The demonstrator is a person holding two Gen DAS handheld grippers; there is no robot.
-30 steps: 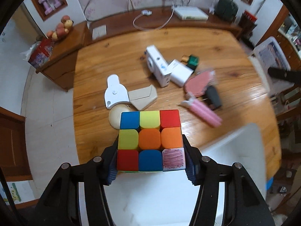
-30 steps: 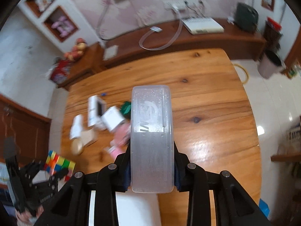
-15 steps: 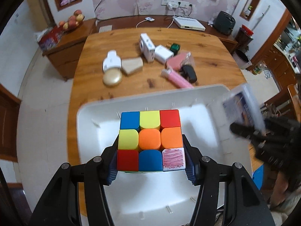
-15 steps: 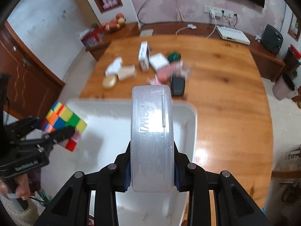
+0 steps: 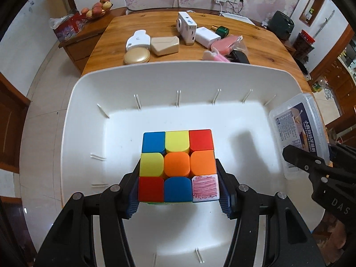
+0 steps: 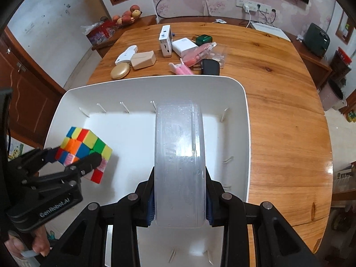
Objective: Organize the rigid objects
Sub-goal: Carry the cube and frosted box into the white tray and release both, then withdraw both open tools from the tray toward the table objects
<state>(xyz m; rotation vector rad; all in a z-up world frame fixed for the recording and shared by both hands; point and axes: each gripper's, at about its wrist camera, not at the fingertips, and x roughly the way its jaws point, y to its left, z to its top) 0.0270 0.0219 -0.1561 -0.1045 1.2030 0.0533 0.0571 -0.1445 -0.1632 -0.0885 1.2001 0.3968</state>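
Your left gripper (image 5: 178,191) clamps the multicoloured puzzle cube (image 5: 178,164), your right gripper (image 6: 179,198) pinches the clear plastic box (image 6: 179,160), white plastic bin (image 5: 155,80) right below both jaws

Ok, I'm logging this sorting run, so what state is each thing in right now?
puzzle cube: scrambled, clamped in the left tongs, held over the bin.
clear plastic box: closed, clamped on edge in the right tongs, over the bin.
white bin: nothing lying in it yet.
gold compact: closed, on the table.
white camera: standing on the table.
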